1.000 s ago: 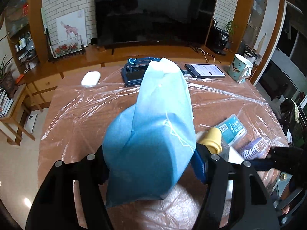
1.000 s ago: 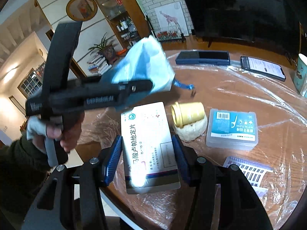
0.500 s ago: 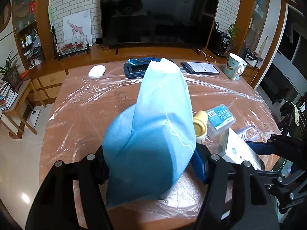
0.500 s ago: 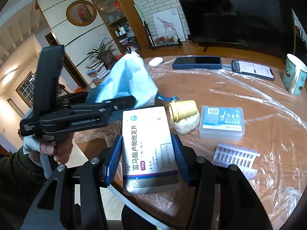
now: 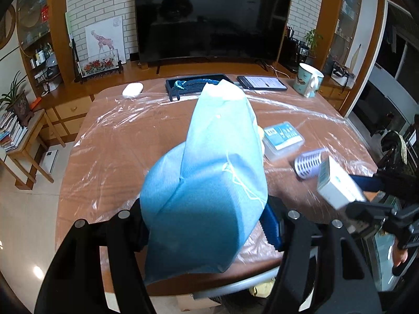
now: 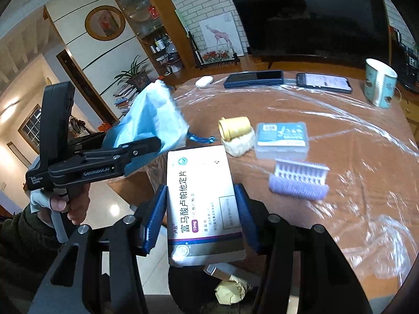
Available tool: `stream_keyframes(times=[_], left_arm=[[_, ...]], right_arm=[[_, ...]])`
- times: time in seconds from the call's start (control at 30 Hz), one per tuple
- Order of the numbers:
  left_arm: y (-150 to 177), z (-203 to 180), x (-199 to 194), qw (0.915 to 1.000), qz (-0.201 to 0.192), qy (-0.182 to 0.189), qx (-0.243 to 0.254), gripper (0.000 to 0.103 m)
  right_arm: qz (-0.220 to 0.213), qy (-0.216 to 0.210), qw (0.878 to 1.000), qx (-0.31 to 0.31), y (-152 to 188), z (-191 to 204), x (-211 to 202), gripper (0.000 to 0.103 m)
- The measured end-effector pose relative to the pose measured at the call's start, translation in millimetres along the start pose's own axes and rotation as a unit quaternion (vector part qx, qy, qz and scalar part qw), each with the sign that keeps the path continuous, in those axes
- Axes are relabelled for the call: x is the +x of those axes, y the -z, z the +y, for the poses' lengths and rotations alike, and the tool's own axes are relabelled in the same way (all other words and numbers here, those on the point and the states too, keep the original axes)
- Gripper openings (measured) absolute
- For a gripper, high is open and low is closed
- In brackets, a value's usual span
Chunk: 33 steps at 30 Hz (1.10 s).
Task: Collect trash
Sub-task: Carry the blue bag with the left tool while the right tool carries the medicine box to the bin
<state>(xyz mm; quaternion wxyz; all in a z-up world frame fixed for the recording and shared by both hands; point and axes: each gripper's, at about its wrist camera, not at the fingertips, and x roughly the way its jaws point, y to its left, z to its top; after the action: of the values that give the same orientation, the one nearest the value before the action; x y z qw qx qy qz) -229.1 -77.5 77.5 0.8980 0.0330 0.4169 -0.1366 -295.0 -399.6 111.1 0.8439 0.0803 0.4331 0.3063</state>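
Observation:
My left gripper [image 5: 207, 225] is shut on a crumpled blue sheet [image 5: 209, 183], held over the near edge of the table; it also shows in the right wrist view [image 6: 149, 125]. My right gripper [image 6: 200, 217] is shut on a white medicine box [image 6: 201, 201] with Chinese print, held off the near table edge above a dark bin [image 6: 199, 287] that holds crumpled paper. The box shows at the right of the left wrist view [image 5: 337, 183].
On the plastic-covered brown table [image 6: 340, 130] lie a gold cap on a white wad [image 6: 235, 136], a clear floss-pick box [image 6: 281, 140], a purple ribbed item [image 6: 298, 183], two phones [image 6: 254, 78], a white case [image 6: 204, 81] and a mug [image 6: 379, 82].
Both grippers have pulled back toward the near table edge with their loads. The medicine box now hangs past the edge over the bin.

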Motion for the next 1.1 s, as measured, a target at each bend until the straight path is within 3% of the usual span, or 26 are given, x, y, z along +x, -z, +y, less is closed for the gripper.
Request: stream_keyframes(times=[1.1], left_arm=[[85, -73, -42, 0.9944, 0.039, 0.025, 0.094, 0.067]], right_arm=[[-0.008, 0.026, 0.999, 0.024, 70, 1, -62, 0.052]])
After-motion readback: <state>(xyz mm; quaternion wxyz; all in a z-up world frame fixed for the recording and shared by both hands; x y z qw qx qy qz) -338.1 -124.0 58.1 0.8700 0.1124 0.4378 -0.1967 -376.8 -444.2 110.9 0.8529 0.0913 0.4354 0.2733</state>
